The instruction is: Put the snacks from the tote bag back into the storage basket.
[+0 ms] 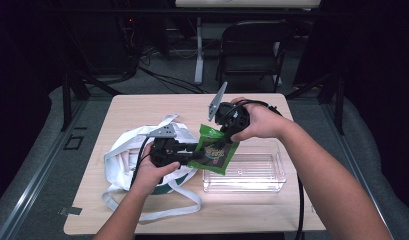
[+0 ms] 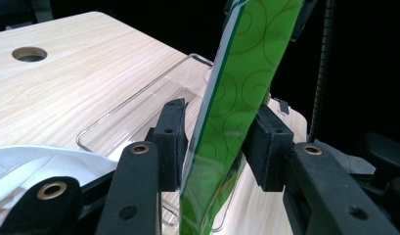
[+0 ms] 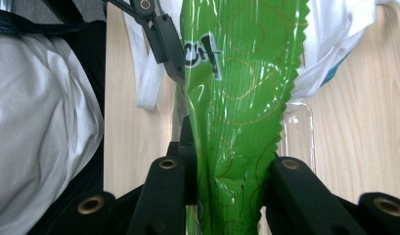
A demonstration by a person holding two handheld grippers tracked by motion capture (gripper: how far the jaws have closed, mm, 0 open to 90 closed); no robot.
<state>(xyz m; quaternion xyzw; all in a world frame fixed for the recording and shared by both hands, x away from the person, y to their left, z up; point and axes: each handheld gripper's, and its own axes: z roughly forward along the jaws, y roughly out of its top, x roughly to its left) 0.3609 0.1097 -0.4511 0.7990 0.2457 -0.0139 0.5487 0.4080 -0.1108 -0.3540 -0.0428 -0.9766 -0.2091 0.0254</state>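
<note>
1. A white cloth bag [image 1: 127, 155] lay near the table's [image 1: 142, 107] left edge, its straps trailing toward the front edge.
2. The left gripper [image 1: 192, 151] hung over the bag. Its jaws stood slightly apart around the green snack packet [image 1: 214, 150], with a gap visible beside the left pad [image 2: 170, 142] in the left gripper view.
3. The packet hung above the table's middle, over the left end of a clear plastic tray [image 1: 247, 172].
4. The right gripper [image 1: 223, 136] came down from above, its jaws clamped on the packet's top edge.
</note>
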